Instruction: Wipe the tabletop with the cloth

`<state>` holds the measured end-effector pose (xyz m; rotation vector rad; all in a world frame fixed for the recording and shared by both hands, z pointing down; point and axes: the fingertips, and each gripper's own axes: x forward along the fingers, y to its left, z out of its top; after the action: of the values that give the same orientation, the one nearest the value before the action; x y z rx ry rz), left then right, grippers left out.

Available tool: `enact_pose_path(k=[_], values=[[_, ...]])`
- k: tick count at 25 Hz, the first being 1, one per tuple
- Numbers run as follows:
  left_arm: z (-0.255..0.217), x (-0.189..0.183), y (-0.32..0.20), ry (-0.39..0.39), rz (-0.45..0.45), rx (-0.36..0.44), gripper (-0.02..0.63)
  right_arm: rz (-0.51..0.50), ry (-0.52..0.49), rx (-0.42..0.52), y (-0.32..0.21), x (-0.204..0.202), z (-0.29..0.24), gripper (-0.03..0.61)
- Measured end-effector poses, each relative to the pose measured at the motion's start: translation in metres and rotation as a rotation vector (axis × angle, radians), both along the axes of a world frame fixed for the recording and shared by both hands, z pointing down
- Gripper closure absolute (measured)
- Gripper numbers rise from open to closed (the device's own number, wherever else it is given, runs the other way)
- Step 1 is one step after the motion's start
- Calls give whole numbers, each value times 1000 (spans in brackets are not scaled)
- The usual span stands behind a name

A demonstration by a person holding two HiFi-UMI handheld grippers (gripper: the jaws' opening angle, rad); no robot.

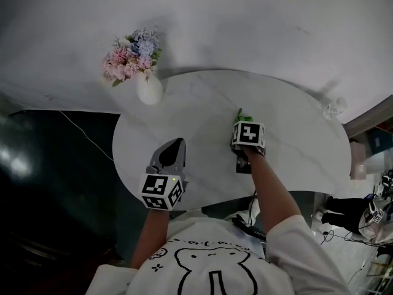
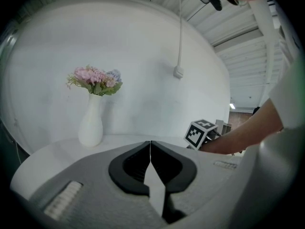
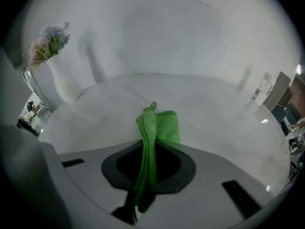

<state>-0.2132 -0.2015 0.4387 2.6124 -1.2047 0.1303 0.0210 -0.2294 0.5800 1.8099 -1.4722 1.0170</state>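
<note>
A green cloth [image 3: 155, 130] is folded and pinched between the jaws of my right gripper [image 3: 151, 128], its free end lying out over the white round tabletop [image 3: 209, 113]. From the head view only a small green tip of the cloth [image 1: 243, 115] shows beyond the right gripper [image 1: 245, 123], which is over the middle of the tabletop [image 1: 295, 140]. My left gripper [image 1: 174, 149] is at the table's near left edge, its jaws pressed together with nothing between them; the left gripper [image 2: 150, 149] points across the table.
A white vase of pink and blue flowers [image 1: 145, 82] stands at the table's far left rim, and the vase [image 2: 90, 123] lies ahead of the left gripper. A clear glass object [image 1: 334, 107] sits at the far right rim. Dark floor lies to the left.
</note>
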Motion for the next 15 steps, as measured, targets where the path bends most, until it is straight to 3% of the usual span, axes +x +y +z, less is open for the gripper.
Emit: enact_pose_path(k=[15], values=[[1, -30, -1, 17, -56, -3, 595, -57, -46, 6, -6, -52, 0, 535]])
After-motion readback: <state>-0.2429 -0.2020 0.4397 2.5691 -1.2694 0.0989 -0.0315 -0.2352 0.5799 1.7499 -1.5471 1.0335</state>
